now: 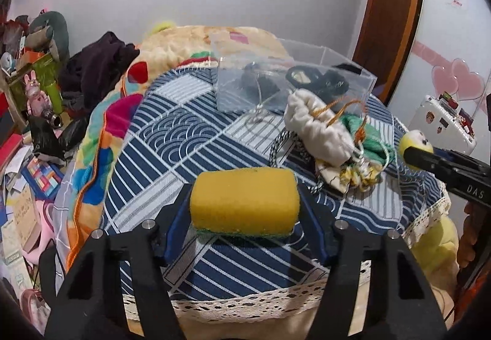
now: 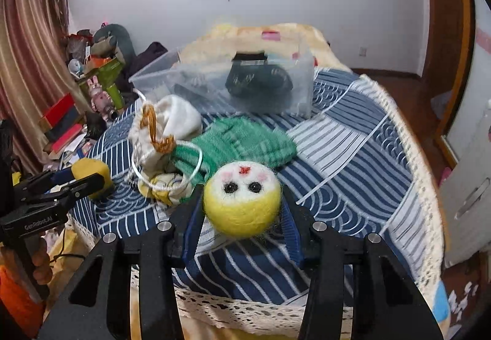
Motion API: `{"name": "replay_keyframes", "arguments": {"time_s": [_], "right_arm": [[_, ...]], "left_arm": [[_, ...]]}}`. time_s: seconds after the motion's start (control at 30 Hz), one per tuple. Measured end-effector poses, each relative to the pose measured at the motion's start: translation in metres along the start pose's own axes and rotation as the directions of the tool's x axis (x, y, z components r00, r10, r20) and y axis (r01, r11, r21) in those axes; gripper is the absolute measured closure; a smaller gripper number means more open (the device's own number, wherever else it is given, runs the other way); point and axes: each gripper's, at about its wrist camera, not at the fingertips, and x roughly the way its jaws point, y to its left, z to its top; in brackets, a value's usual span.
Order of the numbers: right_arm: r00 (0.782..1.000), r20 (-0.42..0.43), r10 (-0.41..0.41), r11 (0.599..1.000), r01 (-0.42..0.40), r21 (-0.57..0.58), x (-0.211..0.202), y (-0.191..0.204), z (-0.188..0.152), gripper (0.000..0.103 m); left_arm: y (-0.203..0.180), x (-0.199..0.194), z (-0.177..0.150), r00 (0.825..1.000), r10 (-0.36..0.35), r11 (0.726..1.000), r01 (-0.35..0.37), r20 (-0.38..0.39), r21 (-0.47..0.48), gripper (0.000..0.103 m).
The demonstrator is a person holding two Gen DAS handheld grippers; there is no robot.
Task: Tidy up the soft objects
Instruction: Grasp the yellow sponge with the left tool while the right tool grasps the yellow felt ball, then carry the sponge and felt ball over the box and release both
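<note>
sponge point(image 1: 244, 200): yellow foam block with a thin green scrub layer underneath, sitting on the blue patterned cloth point(image 1: 172, 137) near the front of the worktop. Looks light and squashy; should spring back when released.
left gripper point(image 1: 244, 217): jaws at middling width, blue pads against the sponge's two short ends. Contact looks made, foam barely dented.
sponge grip point: short ends as now, mid-height. Judged safe; foam gives, so it needs closing a bit past first contact or it may pivot.
felt ball point(image 2: 242, 200): yellow and white wool ball with a small face, on the cloth just in front of the fabric pile. Very light, fuzzy, grippy surface, compresses easily.
right gripper point(image 2: 242, 217): jaws fairly narrow, pads hugging the ball on both sides at its widest line. Reads as holding.
ball grip point: across the equator. Off-centre squeeze would likely pop it out forward.
fabric pile: white drawstring pouch point(image 2: 172, 122), green knitted piece point(image 2: 245, 140), small printed pouch point(image 2: 165, 186) all touching, cords looped over each other. Limp, will drape and may drag neighbours by the cords.
clear box point(image 2: 276, 88): rigid, transparent, behind the pile, dark items already inside. Likely drop target, judgement only.
risk: cord loop lies near the ball; could snag on lift.
</note>
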Motion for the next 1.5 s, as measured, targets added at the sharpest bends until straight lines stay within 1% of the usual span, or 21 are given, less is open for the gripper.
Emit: {"name": "replay_keyframes", "arguments": {"time_s": [0.23, 0.3, 0.4, 0.53, 0.7, 0.87, 0.93, 1.1, 1.17, 1.2, 1.33, 1.4, 1.5], "right_arm": [[0.997, 0.074, -0.016, 1.000, 0.017, -0.015, -0.018, -0.002, 0.020, 0.060], [0.995, 0.102, -0.016, 1.000, 0.019, -0.023, -0.022, -0.001, 0.029, 0.060], [0.989, 0.147, -0.018, 0.999, 0.022, -0.028, -0.023, 0.001, 0.042, 0.060], [0.980, 0.200, -0.004, 0.999, 0.012, -0.034, -0.023, 0.006, 0.062, 0.060], [0.970, 0.242, 0.015, 0.998, -0.001, -0.059, -0.015, 0.016, 0.085, 0.060], [0.964, 0.265, 0.020, 0.999, -0.007, -0.050, -0.005, 0.019, 0.100, 0.060], [0.965, 0.261, 0.024, 0.999, -0.013, -0.044, 0.003, 0.020, 0.105, 0.060], [0.977, 0.212, 0.033, 0.999, -0.025, -0.039, 0.029, 0.019, 0.115, 0.060], [0.982, 0.191, 0.016, 0.999, -0.009, -0.036, 0.041, 0.018, 0.118, 0.060], [0.984, 0.176, 0.008, 0.999, -0.002, -0.034, 0.048, 0.018, 0.118, 0.060], [0.996, 0.085, 0.019, 1.000, -0.017, -0.021, 0.078, 0.014, 0.120, 0.060], [0.999, 0.044, 0.022, 1.000, -0.021, -0.022, 0.091, 0.013, 0.119, 0.060], [0.999, 0.007, 0.031, 0.999, -0.031, -0.024, 0.098, 0.009, 0.119, 0.060]], "left_arm": [[-0.005, -0.021, 0.024, 0.996, 0.000, 1.000, -0.003, 0.093, 0.029, 0.039], [-0.005, -0.024, 0.035, 0.993, -0.008, 1.000, 0.005, 0.115, 0.025, 0.039], [-0.005, -0.029, 0.053, 0.987, -0.038, 0.999, 0.037, 0.154, 0.012, 0.039], [-0.006, -0.028, 0.076, 0.978, -0.020, 1.000, 0.015, 0.208, 0.022, 0.038], [-0.004, -0.011, 0.102, 0.977, -0.021, 1.000, 0.018, 0.213, 0.017, 0.038], [-0.001, 0.014, 0.120, 0.983, -0.021, 1.000, 0.019, 0.180, 0.013, 0.038], [-0.002, 0.027, 0.126, 0.987, -0.032, 0.999, 0.028, 0.157, 0.024, 0.038], [-0.004, 0.059, 0.135, 0.994, -0.009, 0.999, 0.003, 0.107, 0.051, 0.038], [-0.005, 0.069, 0.138, 0.996, -0.012, 0.998, 0.007, 0.084, 0.055, 0.039], [-0.006, 0.075, 0.139, 0.997, -0.011, 0.999, 0.007, 0.073, 0.054, 0.039], [-0.010, 0.090, 0.140, 0.999, -0.012, 0.998, 0.010, 0.042, 0.062, 0.038], [-0.011, 0.094, 0.141, 0.999, -0.006, 0.997, 0.003, 0.040, 0.072, 0.038], [-0.012, 0.100, 0.144, 0.999, -0.011, 0.997, 0.008, 0.032, 0.071, 0.039]]}}
